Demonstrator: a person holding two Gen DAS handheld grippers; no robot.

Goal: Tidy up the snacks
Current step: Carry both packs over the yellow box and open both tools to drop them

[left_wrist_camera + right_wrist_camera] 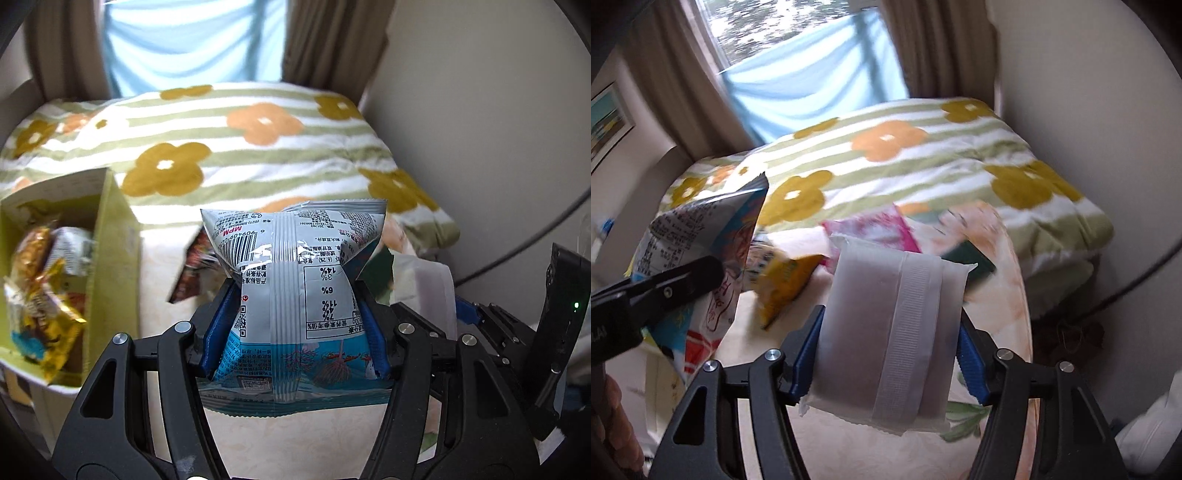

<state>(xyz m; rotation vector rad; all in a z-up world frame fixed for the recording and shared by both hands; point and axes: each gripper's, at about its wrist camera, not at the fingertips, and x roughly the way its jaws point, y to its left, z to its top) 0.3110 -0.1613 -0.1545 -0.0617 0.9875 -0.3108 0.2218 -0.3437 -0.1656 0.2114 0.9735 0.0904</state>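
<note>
- The left tongs (295, 306) are gripping a silver and blue snack bag (295, 273), the blue pads (218, 332) pressing into both sides so the packet is pinching in at the waist.
- The bag is standing raised above the pale surface (166, 266), its printed back with barcode and nutrition table facing the left wrist camera, upside down.
- To the left of it, a yellow-green box (110, 236) is sitting open on the surface, holding several wrapped snacks (44, 280), gold and silver, piled together; they are blurred.
- The right tongs (890, 350) are clamping a frosted white packet (886, 332) with a ribbed seam running down its middle; the pads are touching both of its edges, and it too is being held clear of the surface.
- In the right wrist view, the left tongs and their bag (701, 258) are showing at the left edge, near the white packet but apart from it.
- Loose packets are lying on the surface beyond the white packet: a yellow one (783, 288) just to its left, a pink one (882, 229) behind it, and a dark green one (971, 262) to the right.
- Behind the surface, a striped blanket with flowers (258, 140) is covering a bed, and brown curtains (683, 74) are framing a window.
</note>
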